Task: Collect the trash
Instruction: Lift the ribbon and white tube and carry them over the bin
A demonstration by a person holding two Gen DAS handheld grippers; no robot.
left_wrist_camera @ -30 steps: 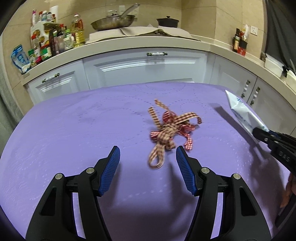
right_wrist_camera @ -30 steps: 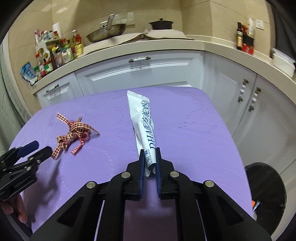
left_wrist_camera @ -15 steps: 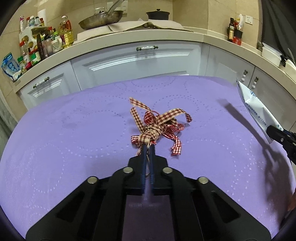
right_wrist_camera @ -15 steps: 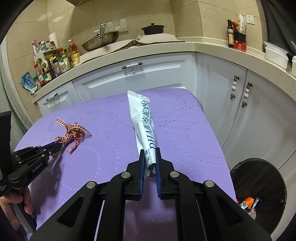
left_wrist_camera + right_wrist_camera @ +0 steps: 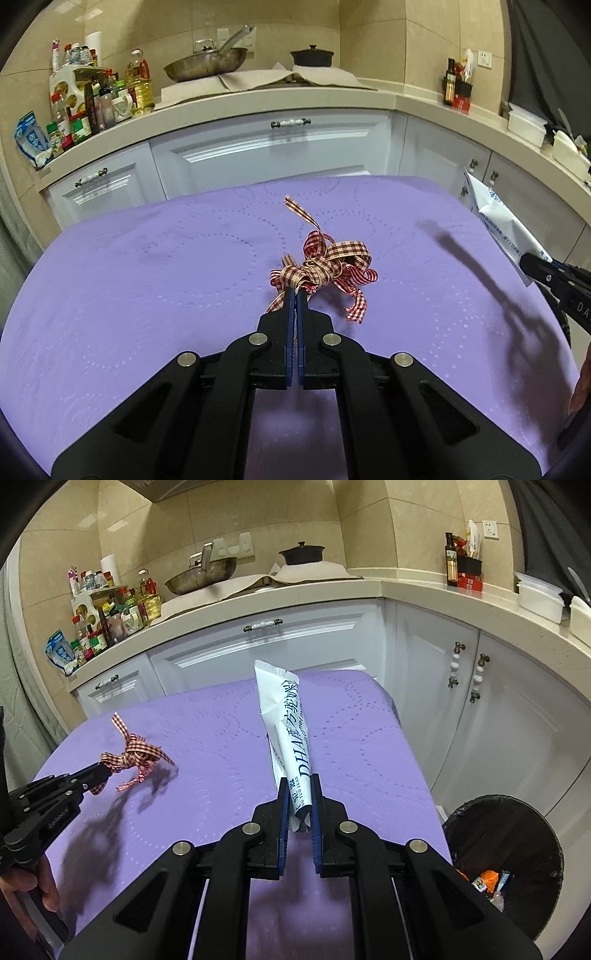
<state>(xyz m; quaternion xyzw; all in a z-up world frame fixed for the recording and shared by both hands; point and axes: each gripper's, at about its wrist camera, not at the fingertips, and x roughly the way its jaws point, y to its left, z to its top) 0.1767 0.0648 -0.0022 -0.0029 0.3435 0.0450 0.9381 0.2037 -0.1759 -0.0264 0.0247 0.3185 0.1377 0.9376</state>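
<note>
My left gripper (image 5: 295, 291) is shut on a red-and-white checked ribbon (image 5: 325, 264) and holds it just above the purple table (image 5: 147, 295). The ribbon's loose ends hang down. The ribbon also shows in the right wrist view (image 5: 135, 755), held by the left gripper (image 5: 103, 768). My right gripper (image 5: 299, 779) is shut on a white sachet with blue print (image 5: 290, 723), which stands up and forward from the fingers. The sachet also shows at the right edge of the left wrist view (image 5: 495, 225). A black trash bin (image 5: 506, 853) with some wrappers inside stands on the floor at the lower right.
White kitchen cabinets (image 5: 273, 155) and a beige counter (image 5: 295, 590) curve behind and to the right of the table. On the counter stand a wok (image 5: 207, 66), a black pot (image 5: 301, 554) and a rack of bottles (image 5: 92, 99). The table's right edge (image 5: 417, 760) is next to the bin.
My left gripper closed on the ribbon and lifted it off the table. My right gripper carried the sachet toward the table's right side, bringing the bin more into view.
</note>
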